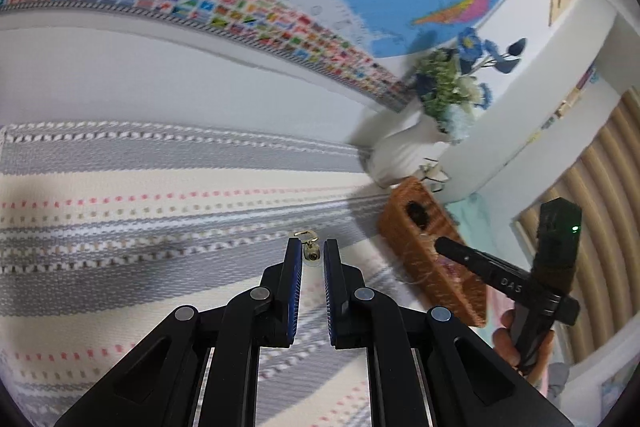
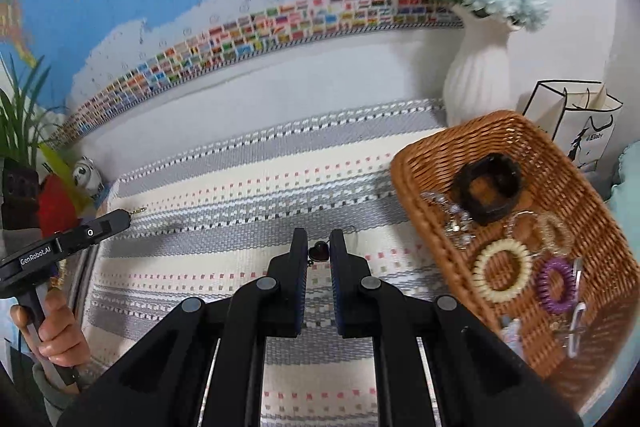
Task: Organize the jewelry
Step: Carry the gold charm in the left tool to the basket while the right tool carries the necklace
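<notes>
Both grippers are up off the striped mat [image 2: 224, 195], each clamped on a small piece. The left gripper [image 1: 308, 247] is pinched on a small gold earring [image 1: 310, 247]; its hook pokes out past the fingertips, and in the right wrist view the same gold tip shows at the nose of the left gripper, well left of the wicker basket [image 2: 432, 163]. The right gripper [image 2: 319, 243] is clenched on a dark heart-shaped pendant [image 2: 319, 251], with a thin chain trailing off toward the basket, just left of the basket's near rim. The basket sits on the mat's right side, in front of the white vase [image 2: 476, 75] of blue and white flowers. Inside the basket are a black scrunchie [image 2: 488, 187], a cream coil hair tie [image 2: 502, 270], a purple coil hair tie [image 2: 556, 285], clear beaded pieces and a few clips. Hands show on both gripper handles.
</notes>
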Demonstrator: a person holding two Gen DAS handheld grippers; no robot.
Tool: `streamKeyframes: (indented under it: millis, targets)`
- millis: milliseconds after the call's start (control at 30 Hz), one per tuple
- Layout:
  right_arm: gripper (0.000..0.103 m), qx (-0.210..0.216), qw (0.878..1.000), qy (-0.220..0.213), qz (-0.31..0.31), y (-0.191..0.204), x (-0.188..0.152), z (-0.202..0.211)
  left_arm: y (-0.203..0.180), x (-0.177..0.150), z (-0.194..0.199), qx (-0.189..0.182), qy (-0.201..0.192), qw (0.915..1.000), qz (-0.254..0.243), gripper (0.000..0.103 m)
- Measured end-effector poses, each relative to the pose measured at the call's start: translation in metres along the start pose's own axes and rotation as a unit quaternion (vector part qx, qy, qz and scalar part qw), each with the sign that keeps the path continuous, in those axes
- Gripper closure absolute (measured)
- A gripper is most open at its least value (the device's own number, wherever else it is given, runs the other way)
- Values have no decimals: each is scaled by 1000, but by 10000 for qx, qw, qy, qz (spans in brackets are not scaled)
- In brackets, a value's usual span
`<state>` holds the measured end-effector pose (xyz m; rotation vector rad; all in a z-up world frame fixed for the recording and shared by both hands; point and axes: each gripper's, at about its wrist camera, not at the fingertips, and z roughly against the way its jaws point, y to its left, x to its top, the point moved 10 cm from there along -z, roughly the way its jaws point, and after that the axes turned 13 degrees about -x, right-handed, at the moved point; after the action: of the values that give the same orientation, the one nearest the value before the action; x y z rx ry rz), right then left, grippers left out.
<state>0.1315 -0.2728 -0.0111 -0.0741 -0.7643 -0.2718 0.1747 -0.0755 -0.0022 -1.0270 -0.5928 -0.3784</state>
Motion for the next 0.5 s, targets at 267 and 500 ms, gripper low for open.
streamKeyframes:
  millis: [267,500]
  targets:
    - [91,80,9986,-425,-304,-45,20,39,-55,15,-16,11,200,9987,-469,93]
    - [91,-94,9964,-605,-589,-113,26,63,-108,10,-89,-49,708,9926,-985,93]
